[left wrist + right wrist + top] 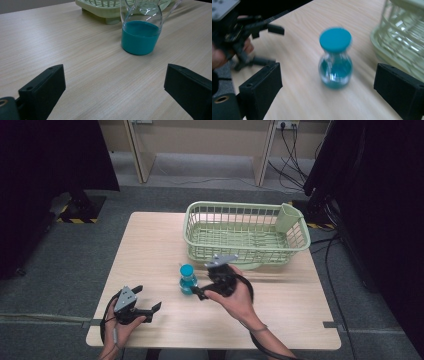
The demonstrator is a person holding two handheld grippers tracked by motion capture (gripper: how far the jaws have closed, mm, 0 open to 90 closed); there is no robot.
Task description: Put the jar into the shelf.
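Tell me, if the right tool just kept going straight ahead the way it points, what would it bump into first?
Most likely the small bottle of blue liquid, standing upright between the right tool's open jaws, though depth is unclear.

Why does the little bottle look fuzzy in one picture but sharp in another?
In the right gripper view the teal-capped bottle and green basket are smeared, likely motion blur; in the left gripper view the bottle is crisp, its glass showing the basket through it; in the high view it is small but evenly lit.
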